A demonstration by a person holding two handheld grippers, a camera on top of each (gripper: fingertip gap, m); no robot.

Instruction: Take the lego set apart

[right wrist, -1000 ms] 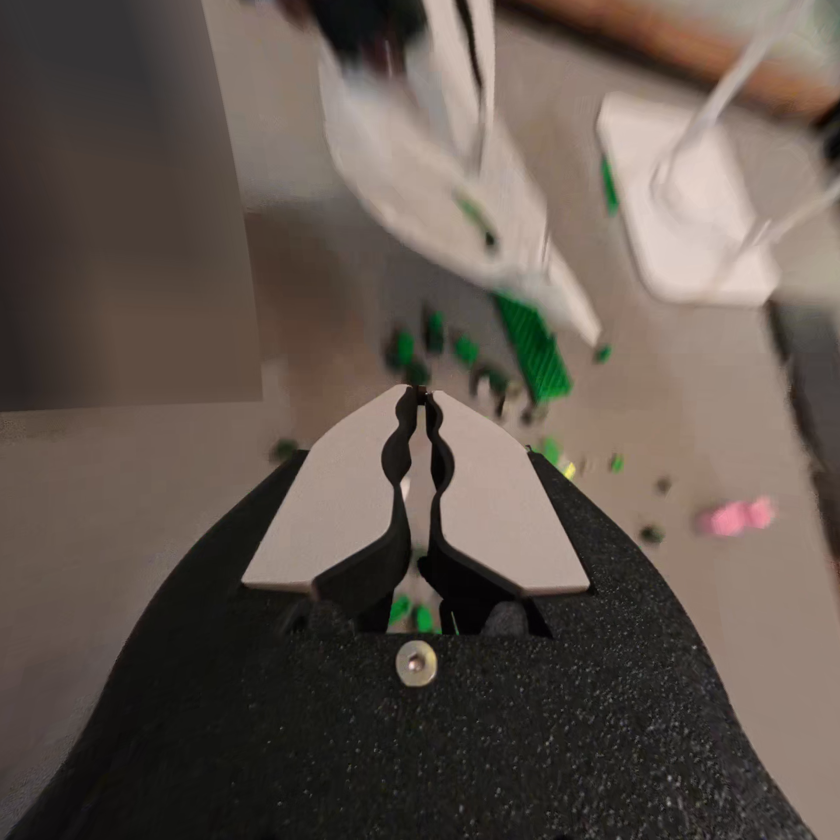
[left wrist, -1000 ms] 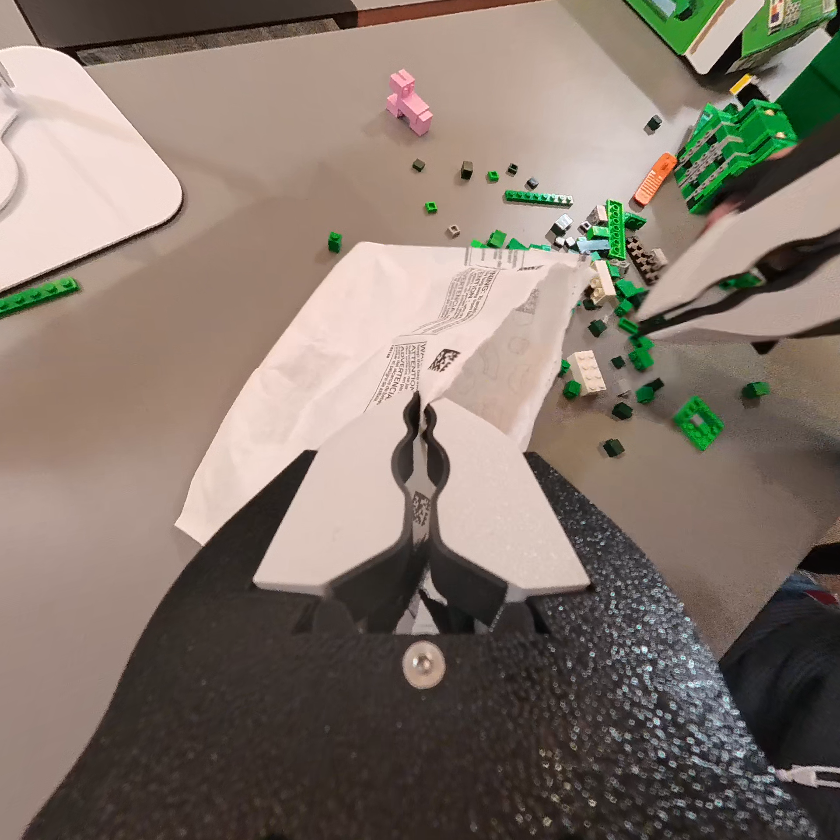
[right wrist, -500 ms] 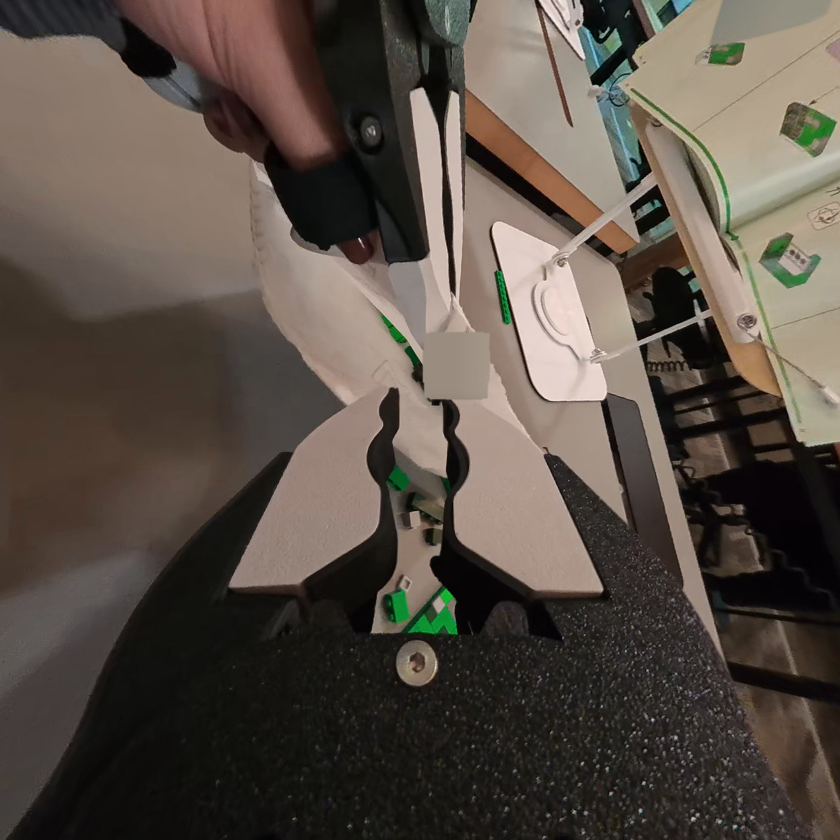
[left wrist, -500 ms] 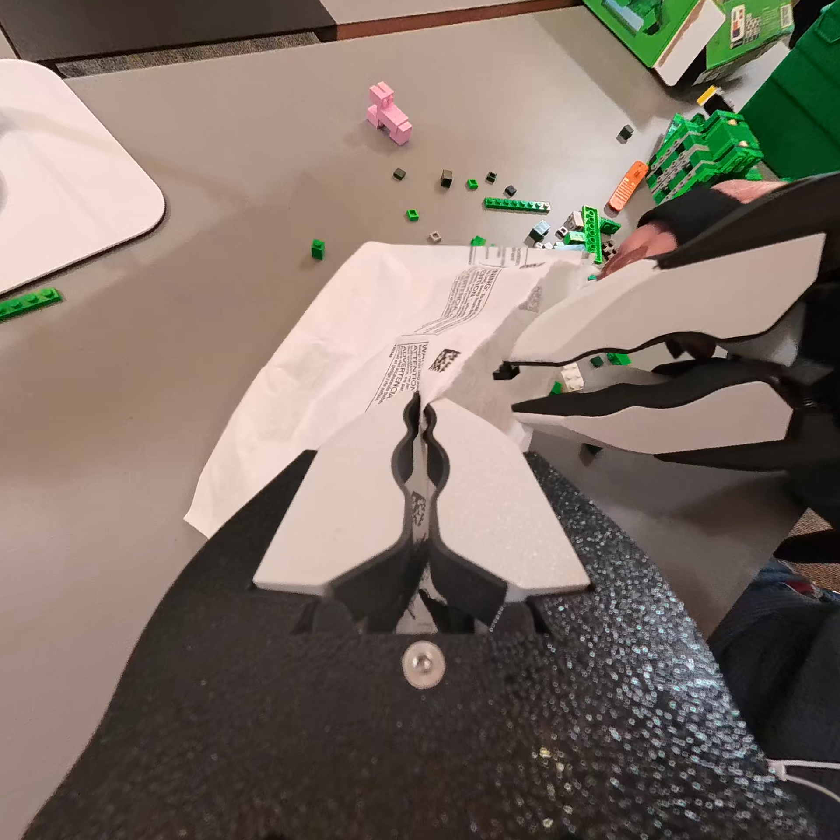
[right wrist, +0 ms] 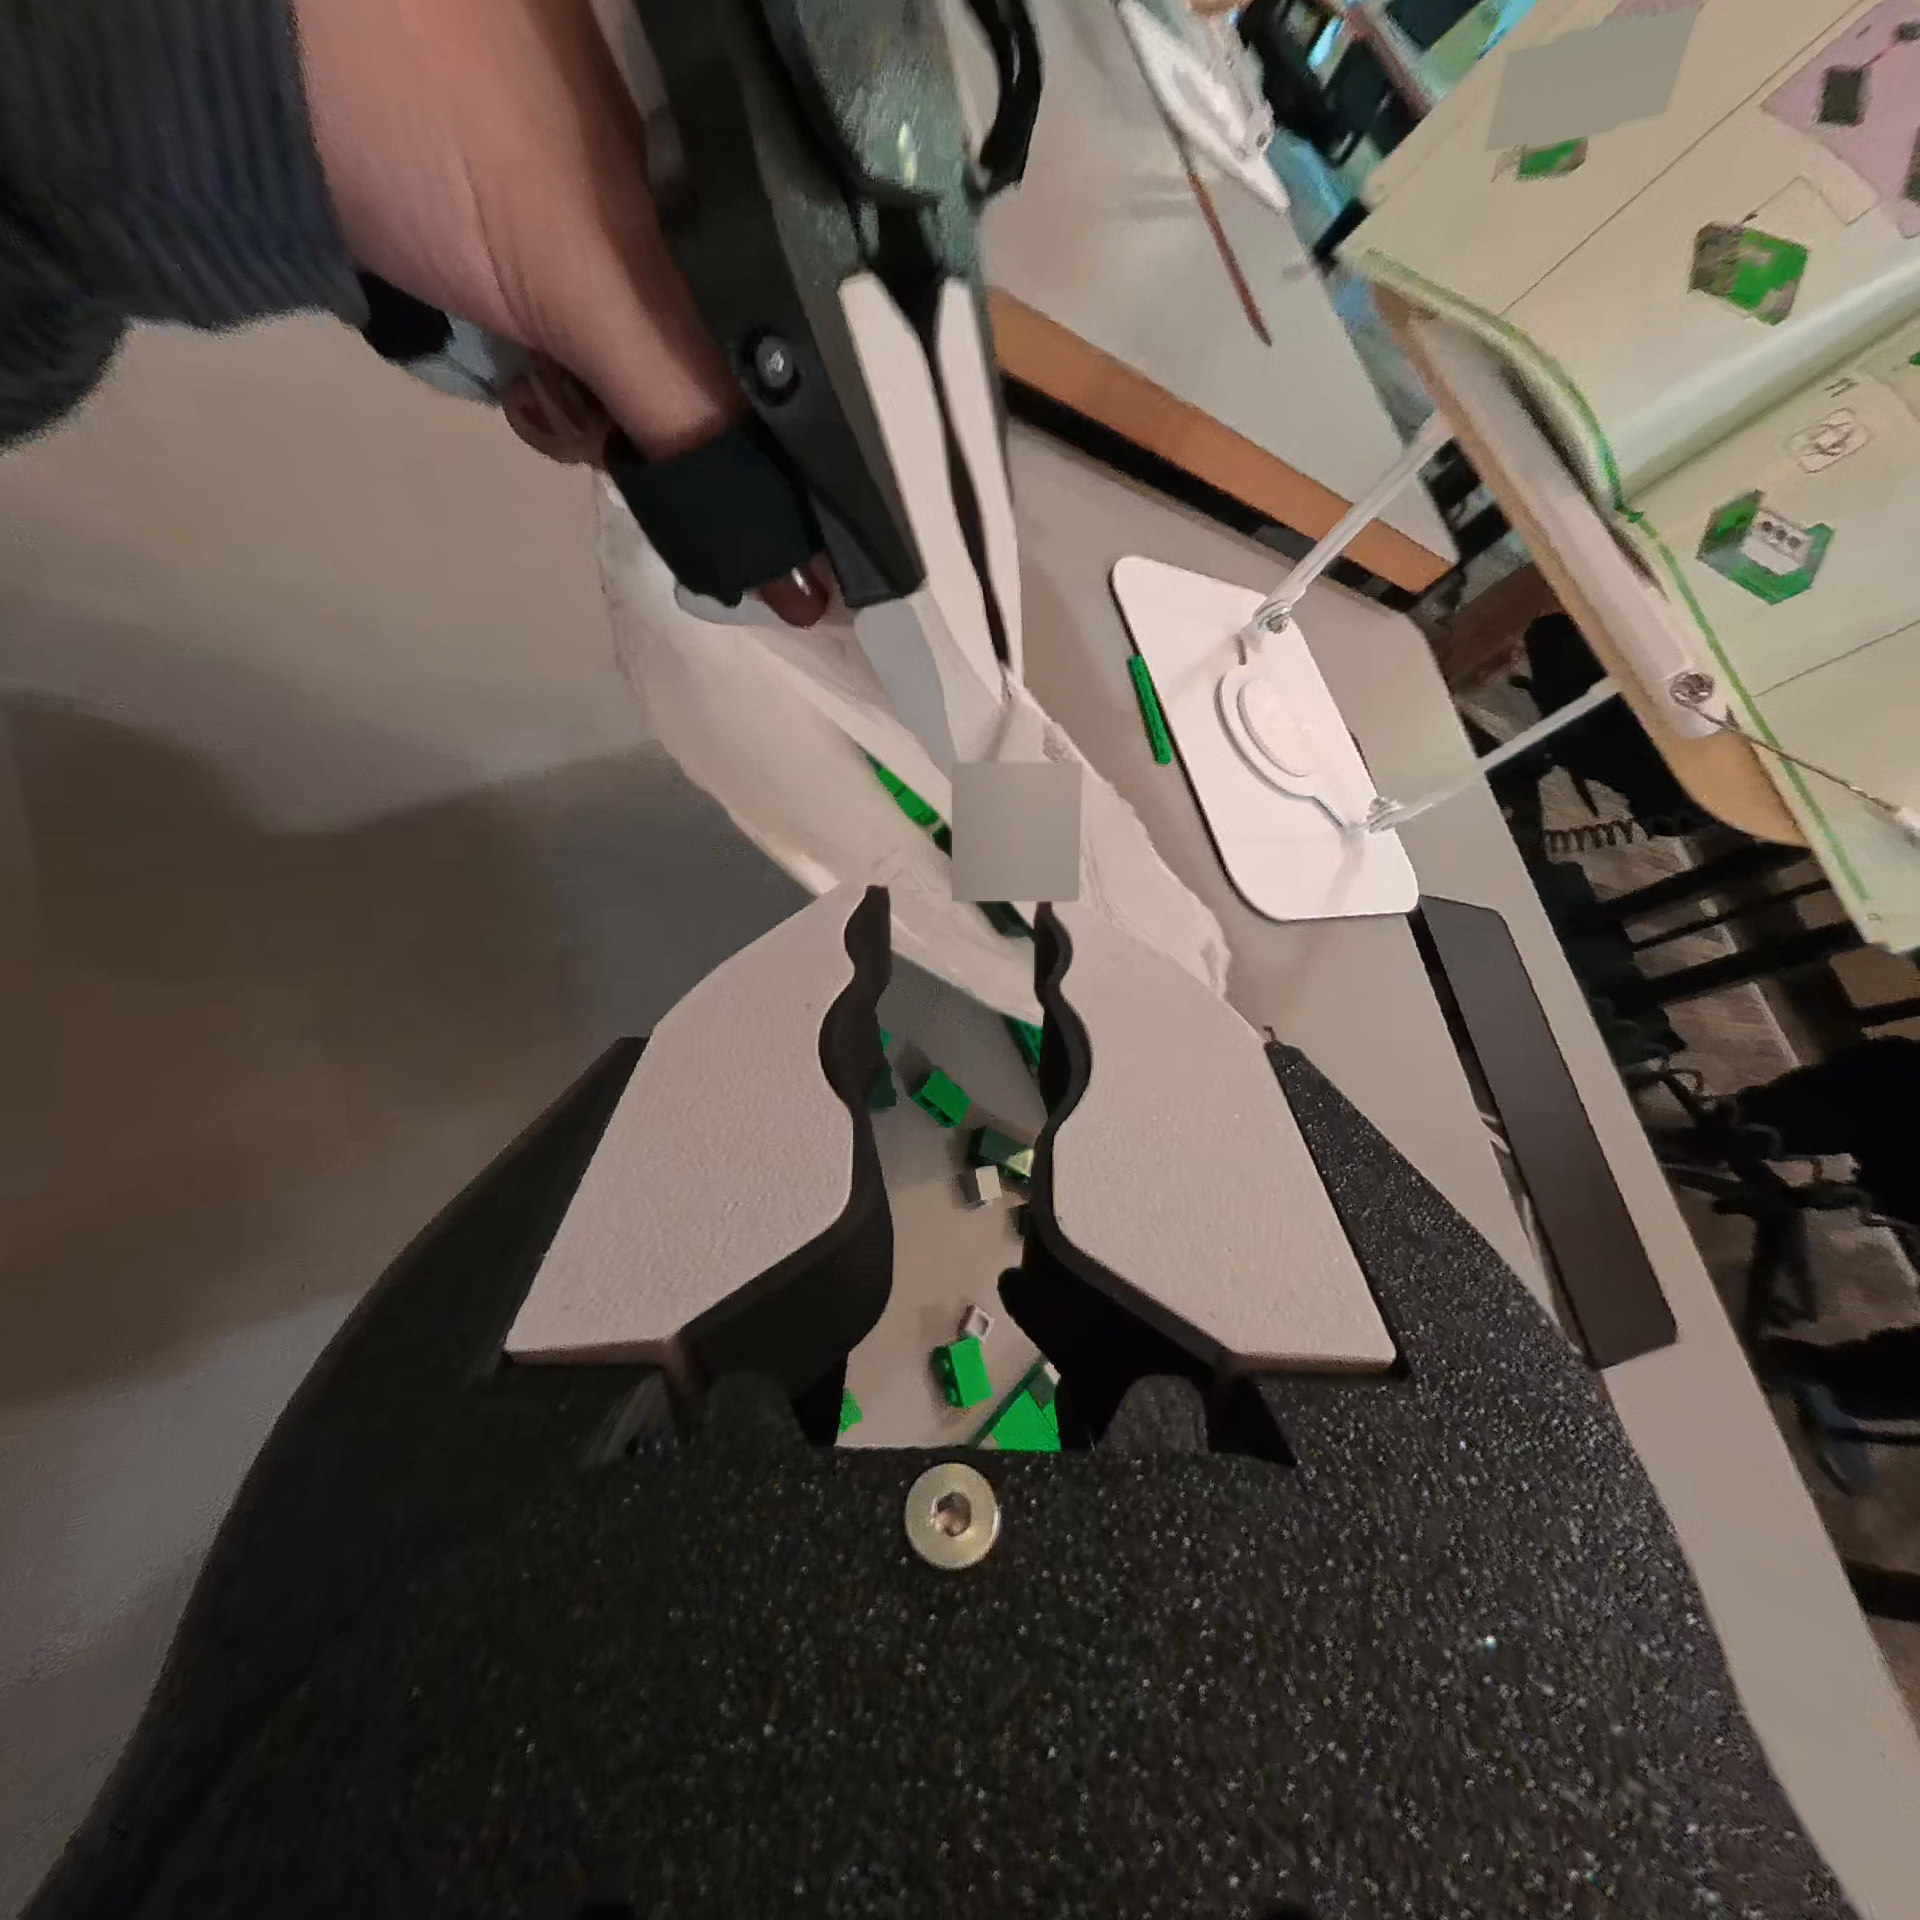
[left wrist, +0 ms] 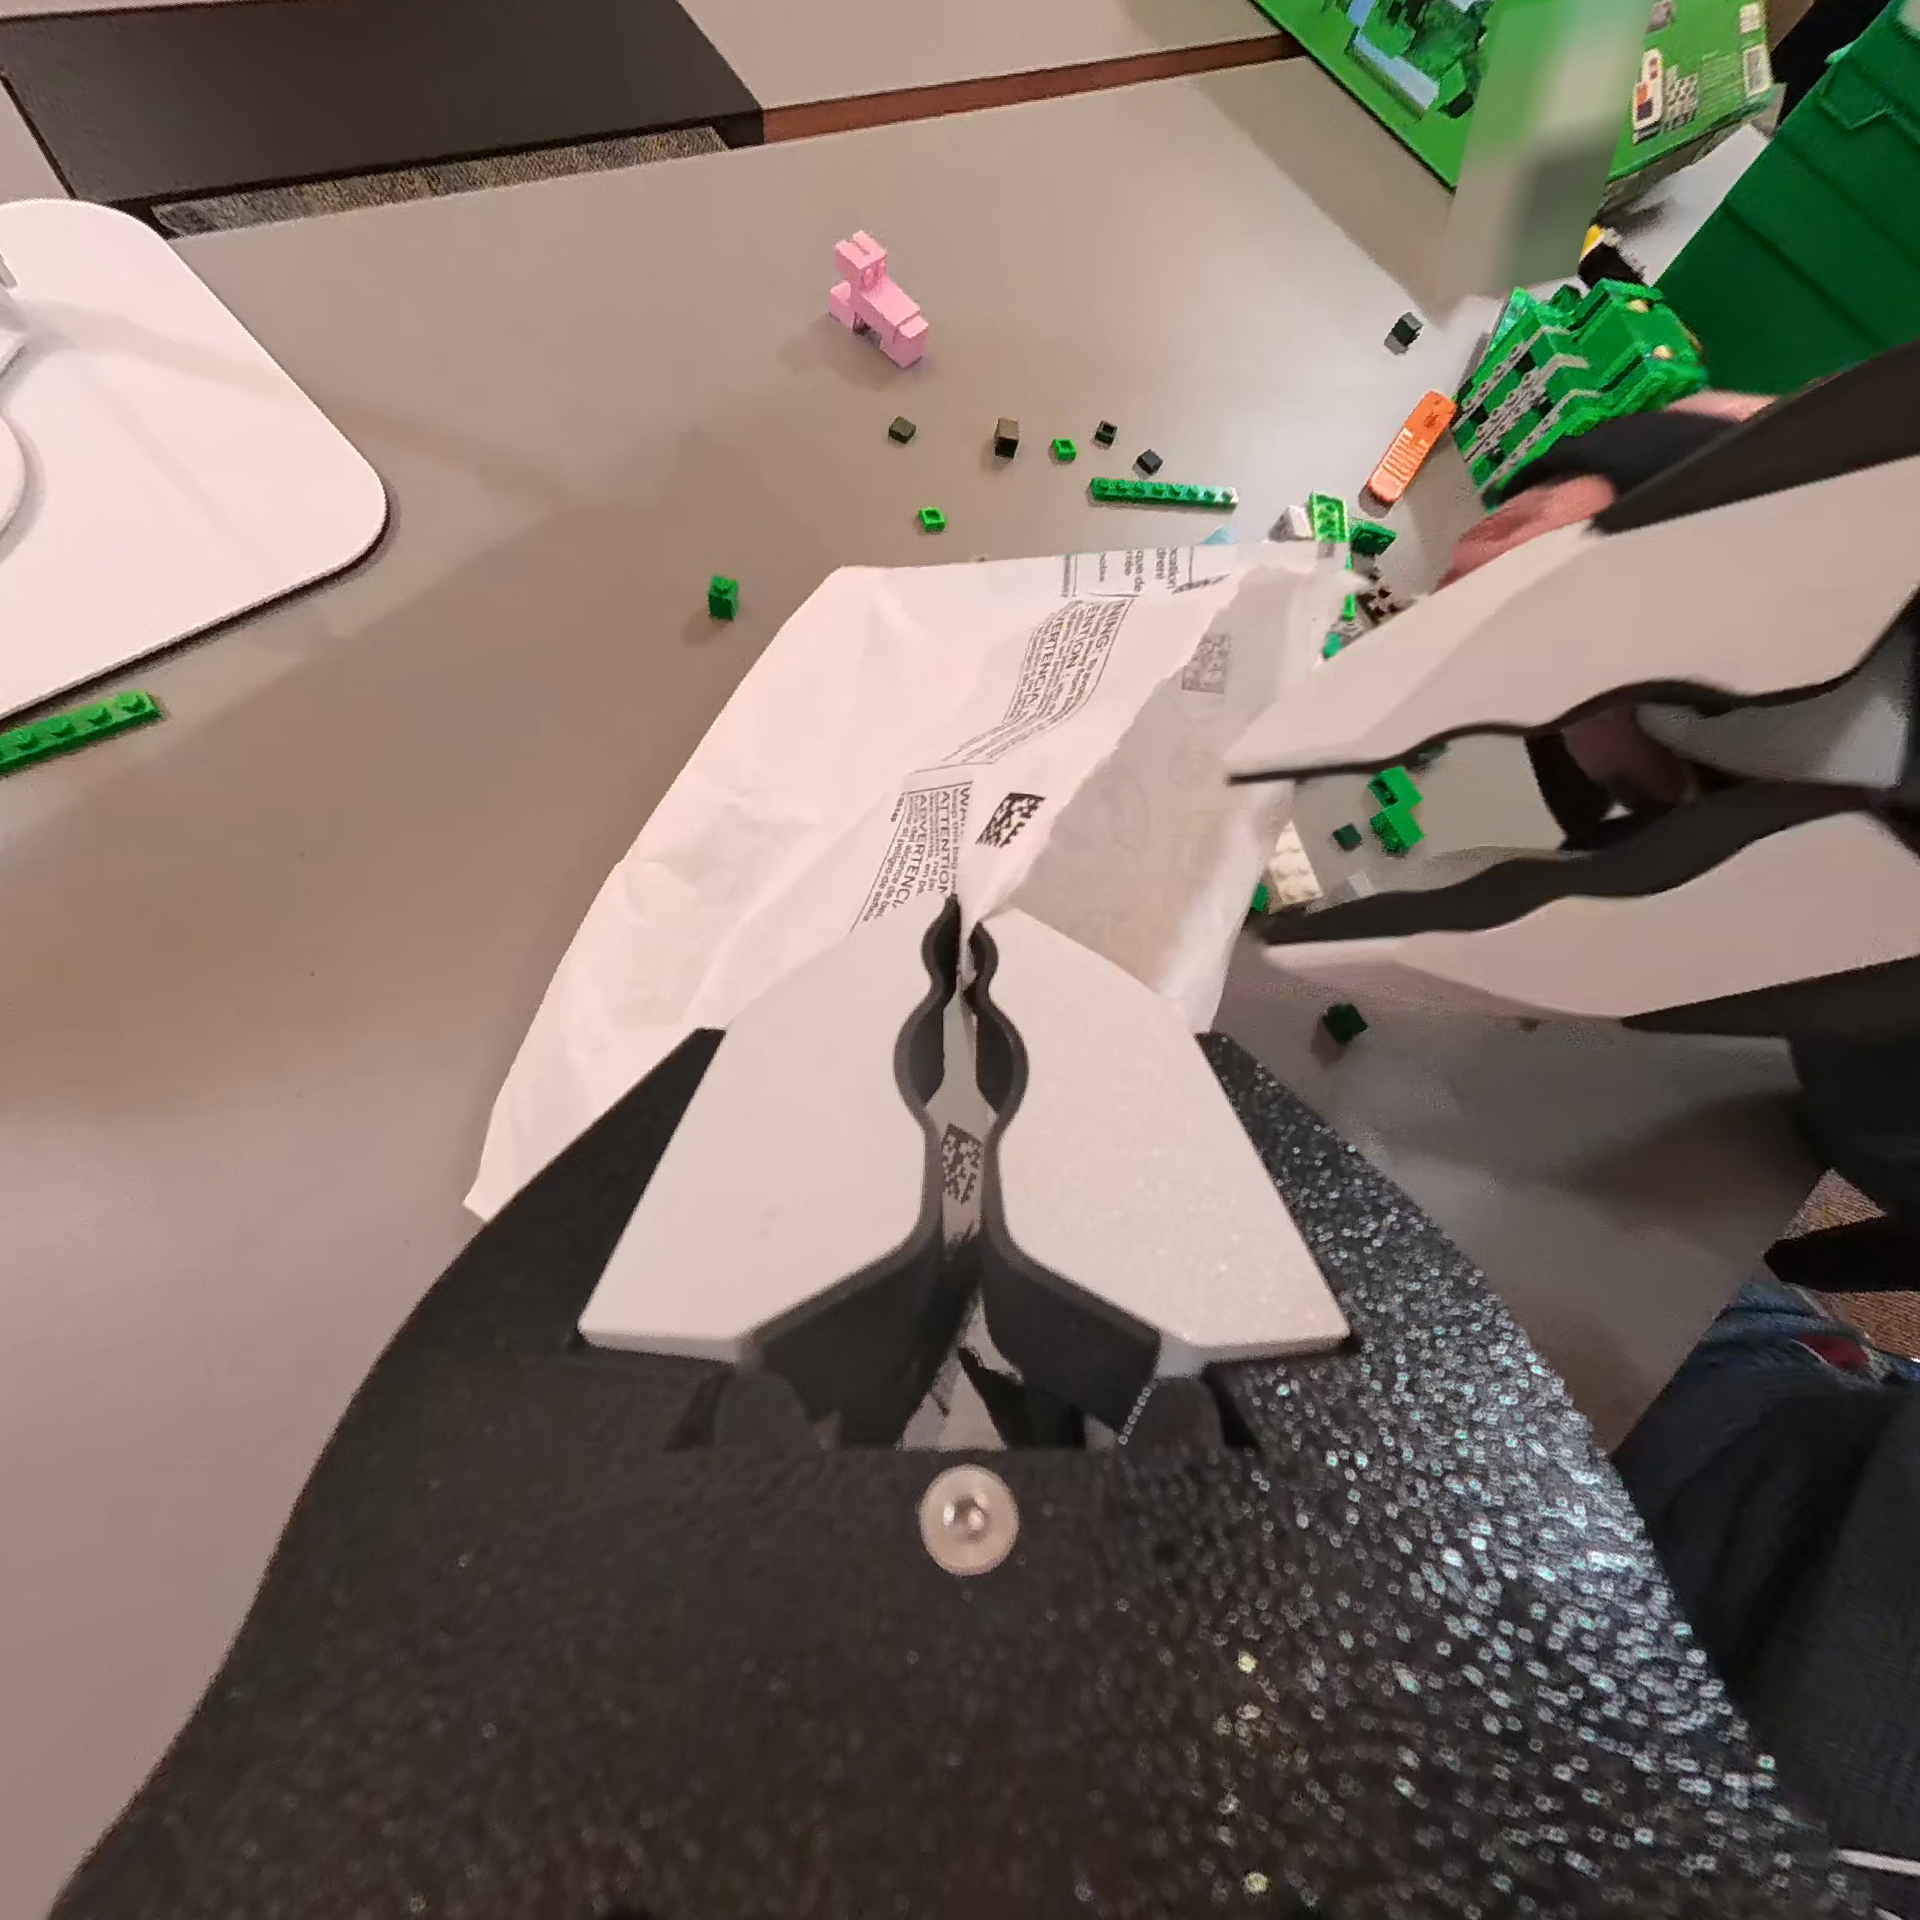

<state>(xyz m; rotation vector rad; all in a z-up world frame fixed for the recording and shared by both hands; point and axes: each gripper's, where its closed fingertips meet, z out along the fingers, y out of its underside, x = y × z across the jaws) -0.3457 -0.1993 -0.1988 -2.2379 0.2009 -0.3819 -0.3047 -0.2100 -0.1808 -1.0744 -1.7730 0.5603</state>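
Observation:
My left gripper (left wrist: 961,925) is shut on the near edge of a white printed paper bag (left wrist: 883,748), torn open on its right side. My right gripper (left wrist: 1252,857) reaches in from the right, open, with the bag's torn flap between its jaws. In the right wrist view my right gripper (right wrist: 958,906) is open at the bag (right wrist: 769,748), and the left gripper (right wrist: 966,623) hangs shut above it. Loose green, white and dark bricks (left wrist: 1392,810) lie beside the bag and show between the right fingers (right wrist: 940,1096). A green lego build (left wrist: 1569,384) stands far right.
A pink lego pig (left wrist: 878,301) stands at the back. An orange brick separator (left wrist: 1411,445) and a long green plate (left wrist: 1162,492) lie nearby. Another green plate (left wrist: 78,727) lies by a white stand base (left wrist: 156,447). A green box (left wrist: 1558,62) is at the far right.
My right gripper left the brick pile, opened and moved left to the bag's torn flap, opening wider. My left gripper kept its hold on the bag.

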